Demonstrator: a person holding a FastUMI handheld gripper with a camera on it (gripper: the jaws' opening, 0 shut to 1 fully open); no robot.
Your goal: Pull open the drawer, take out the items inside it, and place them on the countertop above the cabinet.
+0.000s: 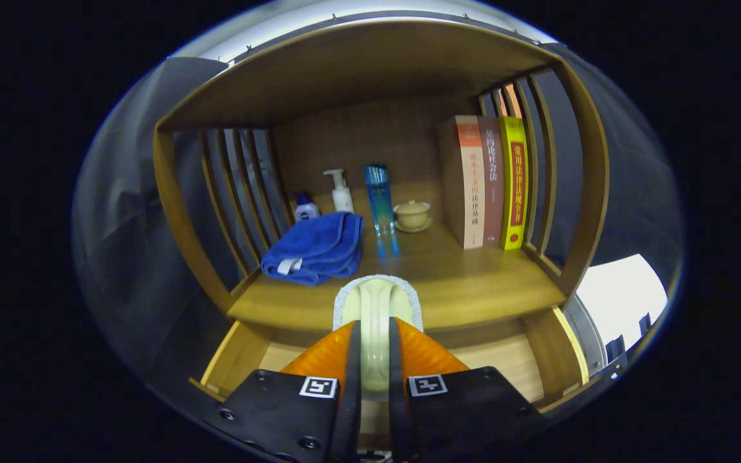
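Gripper view shows your gripper (374,334) pinching a pale green brush (377,308) by its handle, both fingers pressed against its sides. Its head, edged with grey-white bristle or sponge, reaches over the front edge of the countertop (473,283). Below your fingers the drawer (505,360) stands pulled open. On the countertop you have a folded blue towel (316,247) to the left, a small blue-capped bottle (306,208) and a white pump bottle (341,190) behind it, a tall blue bottle (378,196), a lidded tea bowl (412,215) and three upright books (486,183) at the right.
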